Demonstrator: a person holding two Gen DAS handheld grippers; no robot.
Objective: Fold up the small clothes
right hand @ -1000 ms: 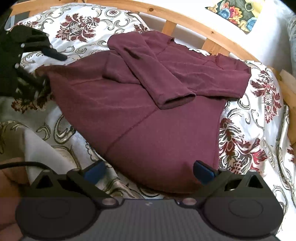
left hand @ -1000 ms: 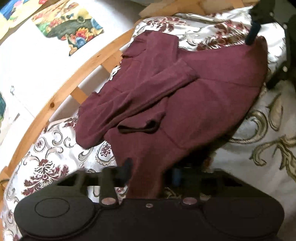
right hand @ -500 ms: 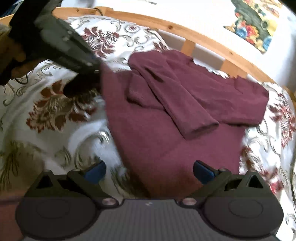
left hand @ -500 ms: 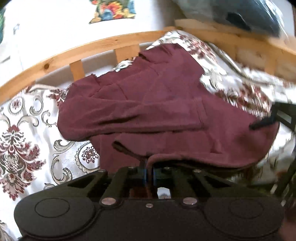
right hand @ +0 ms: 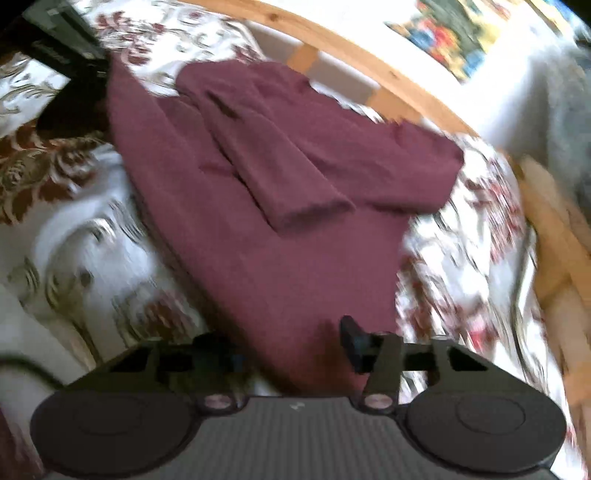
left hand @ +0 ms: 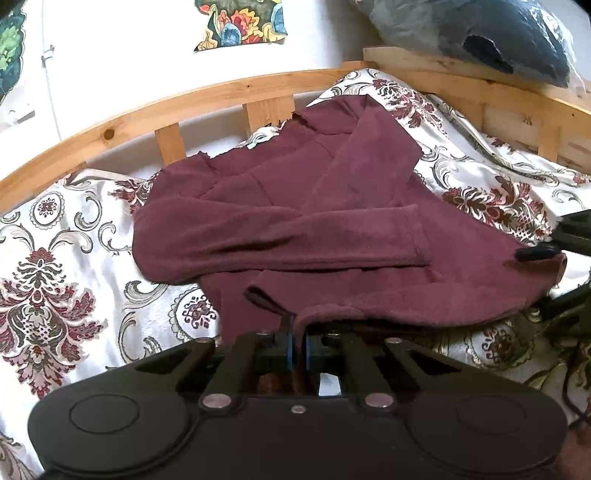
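One maroon long-sleeved top (left hand: 332,229) lies on the bed, on a floral bedspread (left hand: 55,280), with both sleeves folded across its chest. In the left wrist view its long axis runs from the neck end at about 12 o'clock, by the wooden bed rail (left hand: 184,107), to the hem at 6 o'clock; the upper sleeve (left hand: 295,240) lies crosswise, cuff toward 3 o'clock. In the right wrist view the body runs from 11 o'clock down to 6 o'clock.

There are two grippers. The left gripper (left hand: 298,345) has its jaws pressed nearly together on the near hem corner of the top, the cloth bunched and lifted between the blue pads. The right gripper (right hand: 291,350) sits at the other hem corner: its jaws are partly closed with a fold of cloth lying between them, but the view is blurred and one finger is hidden behind the fabric, so I cannot tell whether they grip it. In the left wrist view, at 3 o'clock, one dark finger rests on top of that corner.

One colourful picture (left hand: 242,22) hangs on the wall at 12 o'clock, and one dark blue bundle (left hand: 480,33) sits at 1 o'clock.
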